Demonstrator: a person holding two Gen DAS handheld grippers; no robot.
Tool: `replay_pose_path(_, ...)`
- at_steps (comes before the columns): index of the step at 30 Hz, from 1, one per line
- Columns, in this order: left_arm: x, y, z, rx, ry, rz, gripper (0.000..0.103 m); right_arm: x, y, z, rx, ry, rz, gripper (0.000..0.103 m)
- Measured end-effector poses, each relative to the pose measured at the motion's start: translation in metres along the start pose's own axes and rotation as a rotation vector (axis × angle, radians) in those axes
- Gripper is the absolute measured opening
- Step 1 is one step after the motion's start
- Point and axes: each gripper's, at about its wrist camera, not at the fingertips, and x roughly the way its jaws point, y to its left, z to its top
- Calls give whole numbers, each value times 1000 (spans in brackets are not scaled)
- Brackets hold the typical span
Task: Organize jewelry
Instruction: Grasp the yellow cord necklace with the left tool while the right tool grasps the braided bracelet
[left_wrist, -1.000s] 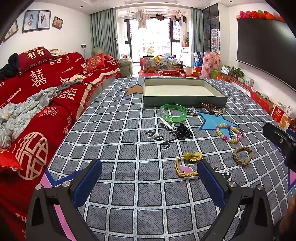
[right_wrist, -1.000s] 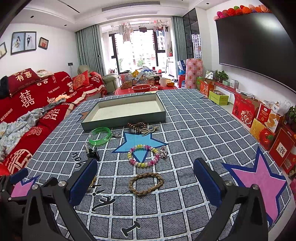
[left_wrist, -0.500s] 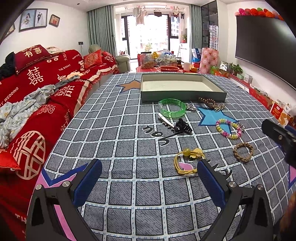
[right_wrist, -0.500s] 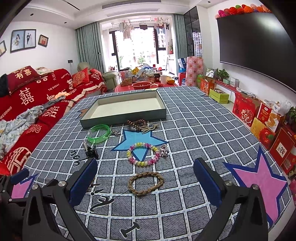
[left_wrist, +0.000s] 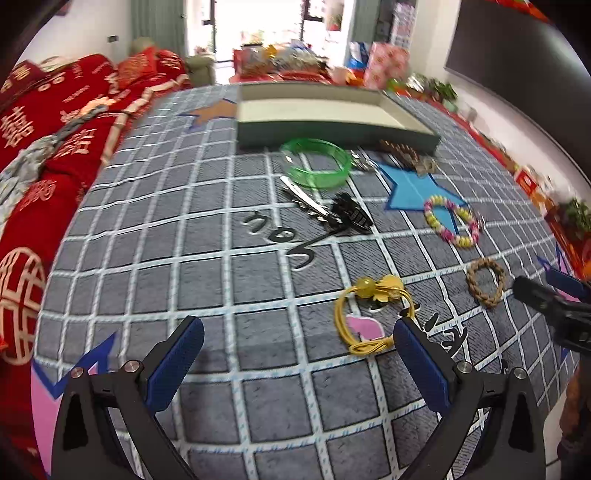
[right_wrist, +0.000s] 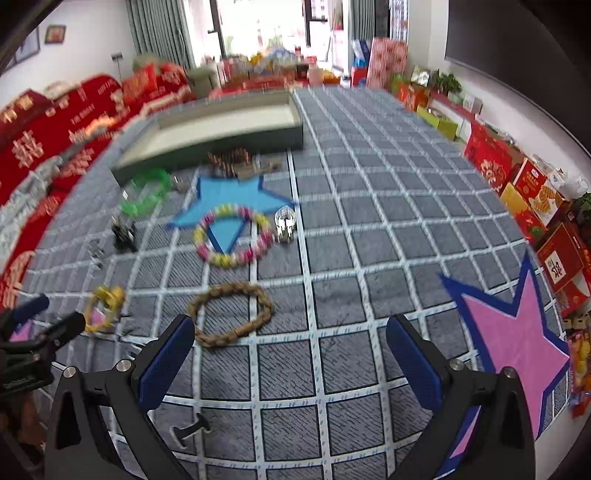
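Jewelry lies scattered on a grey checked cloth. A yellow cord bracelet (left_wrist: 371, 314) rests just ahead of my open left gripper (left_wrist: 297, 350), close to its right finger. Further on are black hair clips (left_wrist: 341, 214), a green bangle (left_wrist: 316, 162), a pastel bead bracelet (left_wrist: 450, 221) and a brown braided ring (left_wrist: 484, 282). A grey-green tray (left_wrist: 332, 110) stands at the far end, nothing in it. My right gripper (right_wrist: 290, 350) is open, and the braided ring (right_wrist: 231, 314) lies just ahead of its left finger. Beyond it are the bead bracelet (right_wrist: 232, 236) and a silver piece (right_wrist: 285, 223).
A red sofa (left_wrist: 44, 122) runs along the left edge of the cloth. Boxes and gift bags (right_wrist: 532, 192) line the wall on the right. Dark wooden beads (left_wrist: 400, 151) lie by the tray. The left gripper's tip (right_wrist: 48, 325) shows at the right view's left edge.
Both grippers have tilted down and come closer to the cloth. The yellow bracelet and the braided ring now lie much nearer the fingers. Both stay open.
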Motion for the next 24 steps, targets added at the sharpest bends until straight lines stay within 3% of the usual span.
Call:
replay_pose_path(12,18,-25,9,110,46,-23,102,29,12,7,-66,97,-39,100)
replay_pose_path(14,17,-29,9,126,38,-36,93,28,17,8,-80,97,-33,96)
replay_pose_path(16,13,-35,8,156,28,-69,67,27,19,9,-89,97,-24,90)
replay_pose_path(17,11,-40,7,176,24,-88,59,27,22,10,-93,95,-21,85)
replay_pose_path(18,10,-43,7,197,23,-93,37,25,23,10,-99,92,-16,81)
replay_pose_path(19,9,-46,7,213,18,-84,23,24,25,11,-106,88,-14,70)
replay_pose_path(21,9,-46,7,214,23,-118,16,22,31,14,-124,86,-4,45)
replay_pose_path(22,9,-43,8,197,28,-138,16,21,32,16,-126,83,2,14)
replay_pose_path(23,9,-40,9,177,33,-156,16,23,34,18,-122,85,-1,7)
replay_pose_path(24,9,-37,10,154,40,-173,16,24,33,19,-114,85,5,7)
